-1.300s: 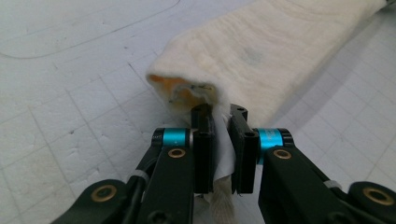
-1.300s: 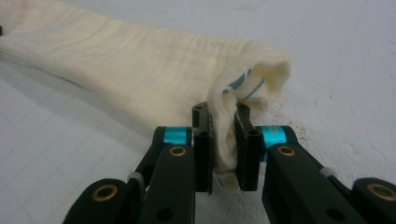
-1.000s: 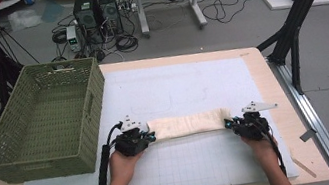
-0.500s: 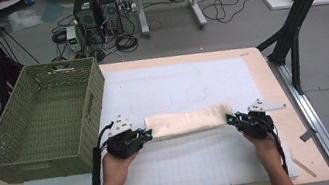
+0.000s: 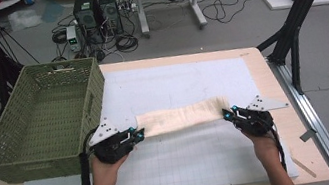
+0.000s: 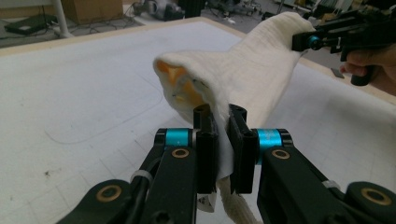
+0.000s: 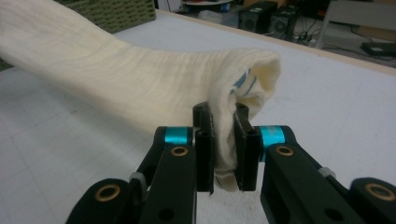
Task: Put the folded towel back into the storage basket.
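**Workshop table, cloth held between two grippers**

Setting: a wooden table (image 5: 272,84) covered by a white gridded mat (image 5: 198,153), standing on a grey floor with computer towers (image 5: 97,10) and loose cables beyond its far edge.

Left gripper (image 5: 135,135): jaws nearly closed, clamped on one end of a cream cloth (image 5: 184,116). In the left gripper view the fabric is pinched between the two black jaws (image 6: 223,140), with an orange patch showing inside the fold just above them.

Right gripper (image 5: 228,113): jaws likewise nearly closed, gripping the opposite end of the cloth. The right gripper view shows the fabric bunched between the jaws (image 7: 223,140), with blue marks visible at the folded edge.

Cloth: stretched in a long band between the two grippers, sagging slightly, above the mat.

Container: a green woven basket (image 5: 96,91) just beside the left gripper, on its outer side, well apart from the right gripper. Its floor looks bare.
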A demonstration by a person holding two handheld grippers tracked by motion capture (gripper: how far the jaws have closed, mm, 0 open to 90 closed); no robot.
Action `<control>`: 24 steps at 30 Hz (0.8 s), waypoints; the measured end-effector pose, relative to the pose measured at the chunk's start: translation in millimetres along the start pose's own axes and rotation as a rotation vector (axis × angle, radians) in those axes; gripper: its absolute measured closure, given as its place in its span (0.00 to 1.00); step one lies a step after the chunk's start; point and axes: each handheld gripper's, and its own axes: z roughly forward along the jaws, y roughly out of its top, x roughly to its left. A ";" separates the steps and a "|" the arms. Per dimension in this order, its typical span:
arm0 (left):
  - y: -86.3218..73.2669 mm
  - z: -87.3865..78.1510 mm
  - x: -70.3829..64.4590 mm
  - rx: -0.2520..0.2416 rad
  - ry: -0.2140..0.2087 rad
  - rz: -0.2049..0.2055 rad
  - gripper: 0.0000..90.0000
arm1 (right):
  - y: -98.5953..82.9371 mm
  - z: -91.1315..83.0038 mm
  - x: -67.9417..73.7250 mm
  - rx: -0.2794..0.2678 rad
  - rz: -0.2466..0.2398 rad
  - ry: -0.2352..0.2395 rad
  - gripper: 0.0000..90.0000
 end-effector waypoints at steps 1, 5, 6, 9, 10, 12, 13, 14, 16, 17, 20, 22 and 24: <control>1.5 -2.8 0.5 -0.008 0.004 0.002 0.92 | 2.0 0.9 0.9 -0.006 -0.001 0.004 0.90; 5.5 -11.4 1.9 -0.034 0.013 0.009 0.92 | 9.9 6.6 3.7 -0.007 -0.026 0.012 0.90; 6.4 -12.9 2.5 -0.042 0.015 0.011 0.92 | 12.2 8.5 3.9 -0.009 -0.032 0.011 0.90; 9.6 -18.0 3.9 -0.057 0.016 0.019 0.92 | 24.2 15.5 2.6 -0.022 -0.027 0.020 0.90; 10.9 -20.0 4.3 -0.066 0.016 0.025 0.92 | 24.2 15.5 2.6 -0.022 -0.027 0.020 0.90; 13.9 -24.4 4.8 -0.083 0.014 0.036 0.92 | 31.2 19.0 2.0 -0.022 -0.025 0.025 0.90; 15.4 -26.5 5.1 -0.091 0.015 0.040 0.92 | 35.1 20.6 2.0 -0.023 -0.030 0.025 0.90; 16.8 -28.5 5.6 -0.100 0.018 0.046 0.92 | 39.3 22.2 2.6 -0.025 -0.030 0.027 0.90; 19.5 -33.1 6.6 -0.113 0.026 0.054 0.92 | 47.9 25.6 2.3 -0.035 -0.037 0.032 0.90; 20.8 -35.5 7.4 -0.122 0.027 0.056 0.92 | 52.0 27.4 2.2 -0.046 -0.037 0.037 0.90; 24.5 -42.7 9.7 -0.144 0.031 0.058 0.92 | 64.3 33.5 3.0 -0.055 -0.045 0.045 0.90; 26.5 -47.5 11.9 -0.157 0.038 0.055 0.92 | 72.3 39.4 4.8 -0.053 -0.051 0.052 0.90; 27.7 -51.3 13.6 -0.163 0.047 0.054 0.92 | 77.7 43.9 5.9 -0.056 -0.060 0.057 0.90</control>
